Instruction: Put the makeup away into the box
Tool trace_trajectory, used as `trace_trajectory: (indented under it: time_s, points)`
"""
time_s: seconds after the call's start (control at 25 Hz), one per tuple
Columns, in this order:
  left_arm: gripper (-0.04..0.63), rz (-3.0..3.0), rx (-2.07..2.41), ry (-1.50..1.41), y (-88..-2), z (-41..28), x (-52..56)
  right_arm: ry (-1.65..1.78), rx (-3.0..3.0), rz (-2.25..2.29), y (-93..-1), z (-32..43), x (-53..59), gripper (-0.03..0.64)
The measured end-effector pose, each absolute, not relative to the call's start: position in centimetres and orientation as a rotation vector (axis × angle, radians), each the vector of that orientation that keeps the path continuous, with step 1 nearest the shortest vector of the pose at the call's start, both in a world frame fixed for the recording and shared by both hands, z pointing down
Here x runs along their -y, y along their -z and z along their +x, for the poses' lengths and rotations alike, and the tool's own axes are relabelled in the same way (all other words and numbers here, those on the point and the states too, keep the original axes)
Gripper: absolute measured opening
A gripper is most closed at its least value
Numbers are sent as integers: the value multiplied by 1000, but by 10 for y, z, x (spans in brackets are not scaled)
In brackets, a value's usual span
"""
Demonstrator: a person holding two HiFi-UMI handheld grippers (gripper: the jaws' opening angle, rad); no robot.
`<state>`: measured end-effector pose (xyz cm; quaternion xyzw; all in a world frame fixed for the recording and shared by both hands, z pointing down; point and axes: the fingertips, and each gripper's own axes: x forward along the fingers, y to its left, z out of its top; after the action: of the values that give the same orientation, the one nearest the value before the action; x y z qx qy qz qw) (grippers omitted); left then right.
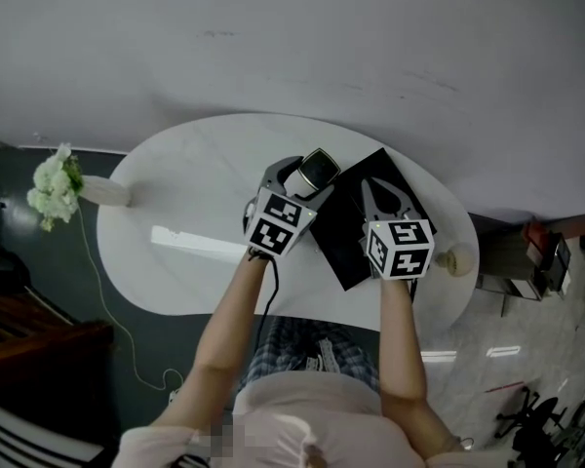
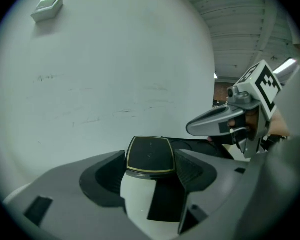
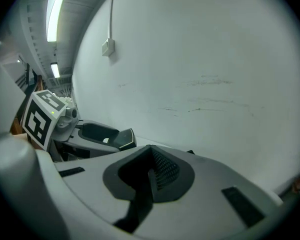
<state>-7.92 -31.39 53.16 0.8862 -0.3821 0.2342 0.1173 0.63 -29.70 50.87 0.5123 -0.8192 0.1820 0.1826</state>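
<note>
A white oval desk (image 1: 175,183) is seen from above, with a vase of white flowers (image 1: 57,185) set at its left edge. A flat black box (image 1: 346,252) lies on the desk's right half, and no makeup can be made out inside it from the head view. The right gripper (image 1: 383,201) is held above the box with its jaws brought together and nothing between them. The left gripper (image 1: 307,178) is held just beside the box's left edge. Its jaws are clamped on the sides of a compact (image 2: 150,155), a dark, squarish case edged with a thin gold line, which is carried clear of the desk. The step in hand is judged to be the carrying of the compact to the box. For the next move, the compact would need to be brought over the box's floor, lowered until it is supported, and only then released, while the right gripper is kept out of its path.
</note>
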Motion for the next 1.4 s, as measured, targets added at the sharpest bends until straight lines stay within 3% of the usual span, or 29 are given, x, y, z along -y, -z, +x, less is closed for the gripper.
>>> trace_trajectory:
  time_s: [0.44, 1.4]
  points:
    - [325, 2579, 929, -805, -571, -26, 237, -565, 2249, 1515, -524, 44, 247, 17]
    - [327, 2454, 743, -1125, -634, 0, 196, -649, 2201, 1473, -554, 53, 203, 15]
